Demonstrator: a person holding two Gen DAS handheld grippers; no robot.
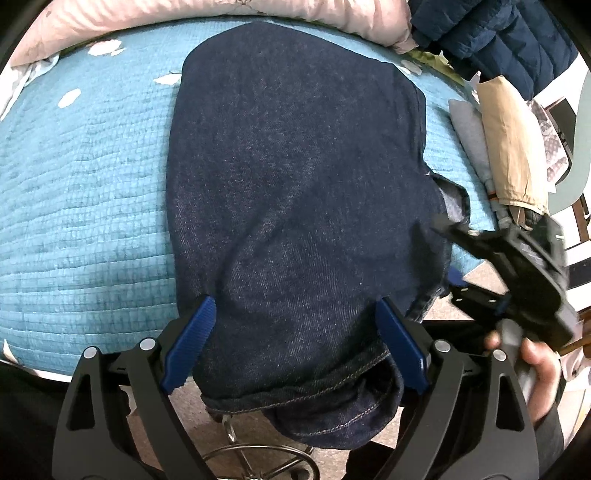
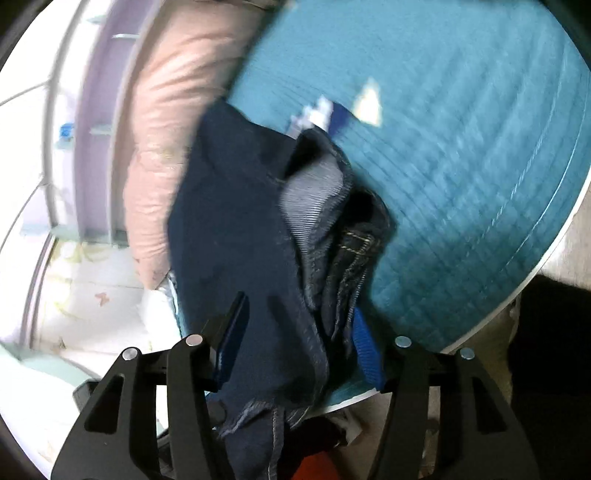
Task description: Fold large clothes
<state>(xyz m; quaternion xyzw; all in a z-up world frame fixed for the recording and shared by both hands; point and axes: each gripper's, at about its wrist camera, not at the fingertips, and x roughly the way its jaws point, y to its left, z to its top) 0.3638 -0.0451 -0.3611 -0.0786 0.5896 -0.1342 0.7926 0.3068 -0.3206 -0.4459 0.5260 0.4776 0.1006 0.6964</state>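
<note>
While your left gripper [image 1: 295, 339] straddles the jeans [image 1: 295, 177] wide, gripping nothing | right gripper [image 2: 295, 339] half-wide, denim bunched loose between pads | jeans lie ahead on teal quilt [image 1: 85, 192], hem overhanging | risk: unpinched folded layers slide floorward.

teal quilt [image 1: 85, 192] | pink duvet [image 1: 229, 11] | folded clothes, perhaps [image 1: 506, 147]

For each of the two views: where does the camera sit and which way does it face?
Left wrist: on the left claw, facing steeply down at the jeans on the blue quilt; the right claw and a hand show.
Right wrist: on the right claw, facing along the jeans' edge.
Shared: jeans, quilt, pink duvet.
</note>
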